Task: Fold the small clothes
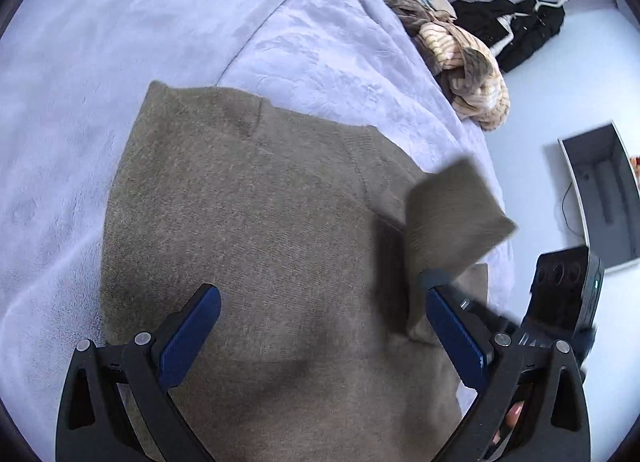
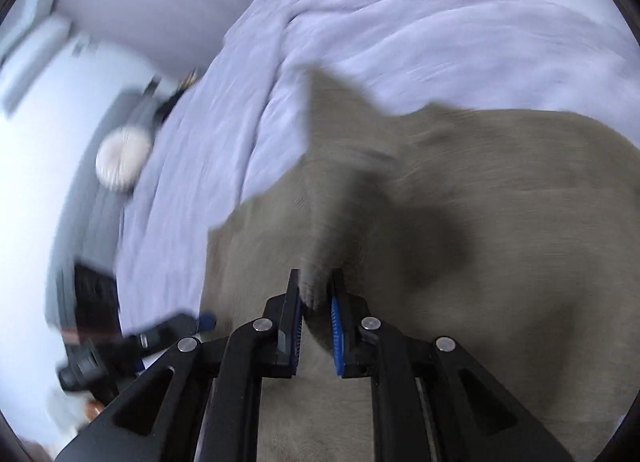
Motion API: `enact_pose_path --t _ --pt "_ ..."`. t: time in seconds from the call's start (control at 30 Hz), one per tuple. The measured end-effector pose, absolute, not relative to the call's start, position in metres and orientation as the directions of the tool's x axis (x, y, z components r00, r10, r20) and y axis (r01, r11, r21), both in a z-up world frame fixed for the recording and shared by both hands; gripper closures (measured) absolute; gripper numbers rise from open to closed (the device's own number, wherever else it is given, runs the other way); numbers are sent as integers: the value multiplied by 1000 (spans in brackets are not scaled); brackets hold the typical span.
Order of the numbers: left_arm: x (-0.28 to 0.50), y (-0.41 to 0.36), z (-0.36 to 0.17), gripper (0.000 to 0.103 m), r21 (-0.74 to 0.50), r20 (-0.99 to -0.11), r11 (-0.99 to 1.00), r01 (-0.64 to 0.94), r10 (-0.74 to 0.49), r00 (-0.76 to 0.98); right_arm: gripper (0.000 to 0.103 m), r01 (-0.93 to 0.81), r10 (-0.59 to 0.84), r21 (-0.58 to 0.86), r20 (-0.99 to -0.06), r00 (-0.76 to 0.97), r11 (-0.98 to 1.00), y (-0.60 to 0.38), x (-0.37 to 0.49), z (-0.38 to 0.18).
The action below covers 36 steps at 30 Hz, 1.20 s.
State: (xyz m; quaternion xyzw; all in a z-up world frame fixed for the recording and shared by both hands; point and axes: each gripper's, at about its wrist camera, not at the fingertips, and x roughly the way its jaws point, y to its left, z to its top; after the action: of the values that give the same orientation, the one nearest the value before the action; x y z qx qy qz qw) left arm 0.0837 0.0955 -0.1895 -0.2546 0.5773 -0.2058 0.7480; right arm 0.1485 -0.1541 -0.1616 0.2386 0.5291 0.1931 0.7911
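Left wrist view. A bed (image 1: 80, 61) covered with a pale lilac plush blanket (image 1: 312, 41) fills most of the frame. At its far edge lies a heap of brown-and-cream striped cloth (image 1: 460, 49). Beyond it, on the pale floor (image 1: 532, 109), sit a crumpled black garment (image 1: 520, 25) and an open grey box (image 1: 604, 189). The taupe knit garment (image 1: 256, 229) is spread flat on the blanket, fine-ribbed, with one seam running down its right side. Its right-hand flap (image 1: 456, 213) is raised off the rest and blurred, casting a dark shadow below. The left gripper (image 1: 320, 326) hangs over the garment, jaws wide apart, nothing between the blue pads. The right gripper (image 1: 440, 286) shows at the flap's lower end.

Right wrist view. Heavy motion blur. Same lilac blanket (image 2: 400, 41), bed edge to the left, pale floor (image 2: 40, 141) beyond with a round white ribbed object (image 2: 122, 165) that is too smeared to name. The garment (image 2: 480, 221) covers the lower right. The right gripper (image 2: 316, 302) has its jaws clamped on a raised fold of the fabric (image 2: 320, 221), which stands up between the blue pads. The left gripper (image 2: 168, 332) appears low on the left, blurred.
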Motion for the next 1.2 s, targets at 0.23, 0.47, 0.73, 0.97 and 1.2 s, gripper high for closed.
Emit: enact_pose_path --t 0.23,0.47,0.73,0.97,1.2 --pt "87 86 -207 0 -627 -764 779 0 -615 193 81 -41 553 559 -803 222 828 -130 135 -201" --pt "89 65 -208 0 -631 -763 775 31 -628 154 41 128 576 626 -766 288 769 -198 89 -194" --pt "93 47 -215 0 -588 -799 808 29 -587 130 36 434 529 694 -719 451 574 -305 35 -207" --pt "93 44 -214 1 -596 -796 803 3 -591 132 36 521 527 809 -578 623 271 -336 27 -240" --pt "94 37 -217 81 -616 -784 787 1 -614 85 36 515 534 809 -579 616 283 -353 26 -239"
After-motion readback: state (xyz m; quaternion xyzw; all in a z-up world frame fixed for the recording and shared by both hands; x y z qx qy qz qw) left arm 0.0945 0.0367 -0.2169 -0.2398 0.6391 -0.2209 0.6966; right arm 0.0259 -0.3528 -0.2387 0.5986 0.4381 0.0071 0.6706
